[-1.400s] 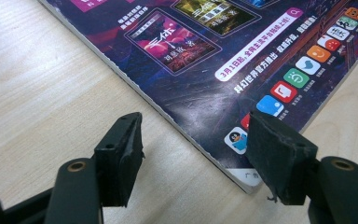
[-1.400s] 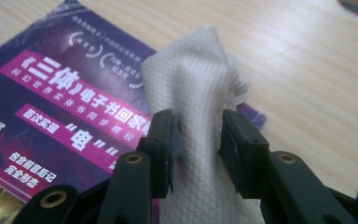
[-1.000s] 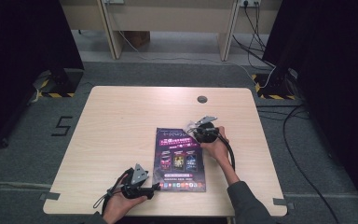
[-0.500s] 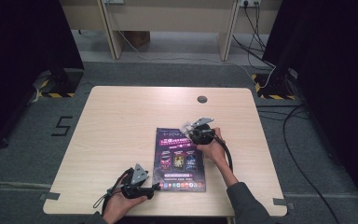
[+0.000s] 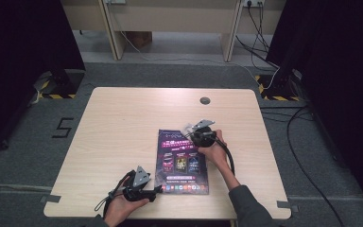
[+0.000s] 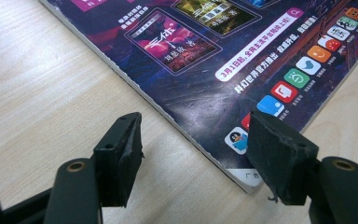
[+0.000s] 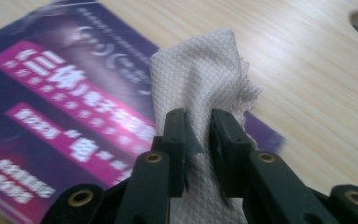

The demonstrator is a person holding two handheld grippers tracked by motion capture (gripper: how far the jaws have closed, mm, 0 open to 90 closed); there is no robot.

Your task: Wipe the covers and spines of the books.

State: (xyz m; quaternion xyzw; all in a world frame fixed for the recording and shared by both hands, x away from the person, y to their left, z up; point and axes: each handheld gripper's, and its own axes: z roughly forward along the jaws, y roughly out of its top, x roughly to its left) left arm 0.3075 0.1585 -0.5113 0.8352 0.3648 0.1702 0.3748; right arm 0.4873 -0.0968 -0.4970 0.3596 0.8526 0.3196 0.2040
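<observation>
Right gripper view has the right gripper (image 7: pixel 198 140) clamped on a white cloth (image 7: pixel 200 79) over the magazine (image 7: pixel 51 121), mid-frame. Left gripper (image 6: pixel 193 149) sits spread wide, empty, at the magazine's corner near the bottom.

A lab: black curtains (image 5: pixel 23 42) flank a taped table (image 5: pixel 123 123) on grey carpet (image 5: pixel 321 189), cables (image 5: pixel 307 142) trailing right.

table (image 5: pixel 123 127): light wood; magazine (image 5: pixel 183 163) flat on it, near front edge
</observation>
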